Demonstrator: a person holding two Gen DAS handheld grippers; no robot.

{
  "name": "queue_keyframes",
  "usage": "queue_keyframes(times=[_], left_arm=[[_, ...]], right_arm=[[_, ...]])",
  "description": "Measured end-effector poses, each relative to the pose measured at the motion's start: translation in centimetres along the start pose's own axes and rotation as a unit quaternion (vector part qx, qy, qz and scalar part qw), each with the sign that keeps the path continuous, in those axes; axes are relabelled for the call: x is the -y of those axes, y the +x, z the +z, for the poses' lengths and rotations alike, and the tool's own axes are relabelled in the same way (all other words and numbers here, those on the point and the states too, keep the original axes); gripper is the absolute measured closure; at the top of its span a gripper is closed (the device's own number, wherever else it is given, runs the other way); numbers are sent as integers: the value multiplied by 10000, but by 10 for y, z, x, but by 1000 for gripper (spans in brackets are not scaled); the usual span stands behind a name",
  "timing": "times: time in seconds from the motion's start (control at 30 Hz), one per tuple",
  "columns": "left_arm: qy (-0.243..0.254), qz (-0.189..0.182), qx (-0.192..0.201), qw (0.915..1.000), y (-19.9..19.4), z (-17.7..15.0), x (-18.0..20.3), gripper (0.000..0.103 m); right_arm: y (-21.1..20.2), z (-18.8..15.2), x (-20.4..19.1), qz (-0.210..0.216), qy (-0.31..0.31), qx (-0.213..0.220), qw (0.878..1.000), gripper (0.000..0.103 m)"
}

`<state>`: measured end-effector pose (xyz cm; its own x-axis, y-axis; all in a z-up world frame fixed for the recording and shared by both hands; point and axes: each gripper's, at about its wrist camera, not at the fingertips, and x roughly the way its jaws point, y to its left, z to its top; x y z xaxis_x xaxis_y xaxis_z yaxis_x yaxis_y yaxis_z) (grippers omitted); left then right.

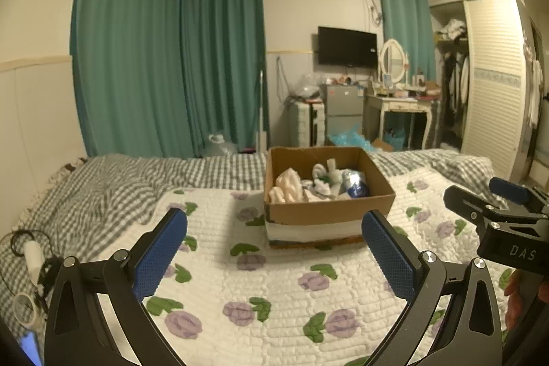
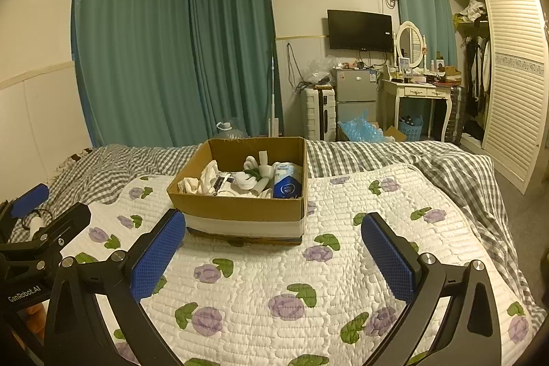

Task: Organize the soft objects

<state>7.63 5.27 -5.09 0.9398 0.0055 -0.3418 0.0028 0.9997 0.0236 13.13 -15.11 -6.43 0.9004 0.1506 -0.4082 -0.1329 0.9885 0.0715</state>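
On the bed, over the flowered quilt: both my claws hover, nothing in either
Left claw (image 1: 274, 249): jaws spread wide apart, blue pads facing each other across bare quilt; I also see it at the left edge of the right wrist view (image 2: 37, 204)
Right claw (image 2: 272, 251): jaws equally wide apart, holding nothing; its black body with a blue pad shows at the right edge of the left wrist view (image 1: 494, 198)
Flowered quilt (image 2: 343, 280): white, with purple blooms and green leaves, lying over a grey checked blanket (image 2: 394, 156)
Cardboard box (image 1: 326, 211): open-topped, standing on the quilt ahead of both claws, apart from them
Soft objects (image 1: 290, 186): cream and white cloth bundles already inside the box, beside a blue-and-white packet (image 2: 286, 182) at its right side
Beyond the bed: teal curtains (image 2: 154, 40), a wall television (image 2: 360, 30), an open wardrobe (image 2: 514, 67)
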Motion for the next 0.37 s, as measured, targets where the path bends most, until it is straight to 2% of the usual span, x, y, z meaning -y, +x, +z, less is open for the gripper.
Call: queue_keyframes(times=[0.37], left_arm=[[68,-59,67,9999,-2,-2,0,0]], right_arm=[[1,-1,1,-15,33,-13,10000,0]])
